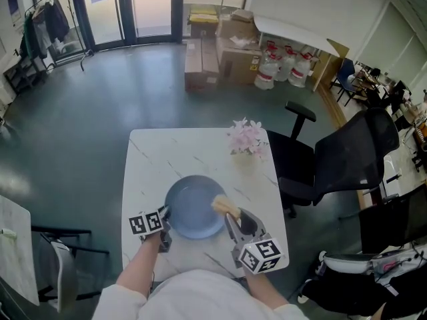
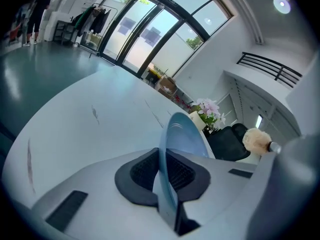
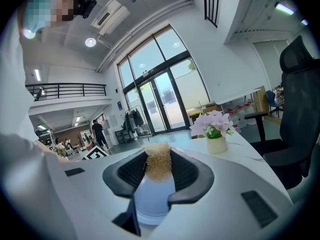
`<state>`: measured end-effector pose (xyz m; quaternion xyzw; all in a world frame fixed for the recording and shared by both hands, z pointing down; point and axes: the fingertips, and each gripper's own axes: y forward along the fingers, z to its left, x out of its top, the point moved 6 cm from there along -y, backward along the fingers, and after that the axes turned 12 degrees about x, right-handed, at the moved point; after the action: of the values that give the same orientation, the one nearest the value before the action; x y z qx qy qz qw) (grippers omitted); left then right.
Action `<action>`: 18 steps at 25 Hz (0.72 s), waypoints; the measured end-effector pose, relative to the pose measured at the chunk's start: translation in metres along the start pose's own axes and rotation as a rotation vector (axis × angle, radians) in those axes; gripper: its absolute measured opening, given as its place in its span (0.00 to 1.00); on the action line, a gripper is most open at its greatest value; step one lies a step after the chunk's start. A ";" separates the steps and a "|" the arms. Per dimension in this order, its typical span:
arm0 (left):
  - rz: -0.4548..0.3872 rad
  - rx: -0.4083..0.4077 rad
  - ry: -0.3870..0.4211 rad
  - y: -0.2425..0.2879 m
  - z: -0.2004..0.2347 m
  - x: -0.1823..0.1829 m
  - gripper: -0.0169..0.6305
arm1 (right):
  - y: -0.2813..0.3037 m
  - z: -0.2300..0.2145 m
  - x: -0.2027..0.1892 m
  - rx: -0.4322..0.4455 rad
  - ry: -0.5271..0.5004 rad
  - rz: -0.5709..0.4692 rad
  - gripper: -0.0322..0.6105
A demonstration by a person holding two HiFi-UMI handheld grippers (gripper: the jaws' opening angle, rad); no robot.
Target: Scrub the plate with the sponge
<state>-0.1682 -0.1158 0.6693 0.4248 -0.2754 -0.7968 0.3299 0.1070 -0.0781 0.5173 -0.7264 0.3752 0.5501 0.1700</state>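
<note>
Going L to R from my end: the L gripper [image 1: 165, 213] sits at the near-left of the white marbled table [image 1: 150, 165], marker cube toward me. Its tongs are clenched on the left rim of the blue plate [image 1: 192, 209]. In the left gripper view the rim runs edge-on btwn the two black pads [image 2: 144, 171], both pressed vs. it w/ no gap. The plate is at the table's near-centre, right in front of me. Can't tell if the gripped rim is off the tabletop.

At the plate's right edge is the sponge [image 1: 225, 207], a tan fibrous pad, grasped by the R gripper [image 1: 233, 216]. The right gripper view shows it pinched btwn that gripper's pads, sticking out past them, w/ the blue plate just under it. Whether the sponge actually touches the plate, can't tell.

Beyond the plate, at the table's far-right corner, stands a small pale pot of pink flowers [image 1: 247, 141], well apart from both grippers. R of the table is a black office chair [image 1: 340, 159], near the table edge.
</note>
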 end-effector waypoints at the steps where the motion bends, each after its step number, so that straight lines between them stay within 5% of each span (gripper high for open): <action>1: -0.013 -0.009 -0.005 -0.004 -0.002 0.002 0.09 | 0.000 0.000 0.001 0.001 -0.002 -0.002 0.27; 18: -0.286 -0.149 -0.050 -0.085 -0.034 0.051 0.09 | -0.001 0.018 0.045 0.047 -0.087 -0.090 0.27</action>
<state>-0.1852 -0.1066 0.5667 0.4139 -0.1606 -0.8642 0.2368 0.1005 -0.0819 0.4695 -0.7138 0.3473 0.5639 0.2277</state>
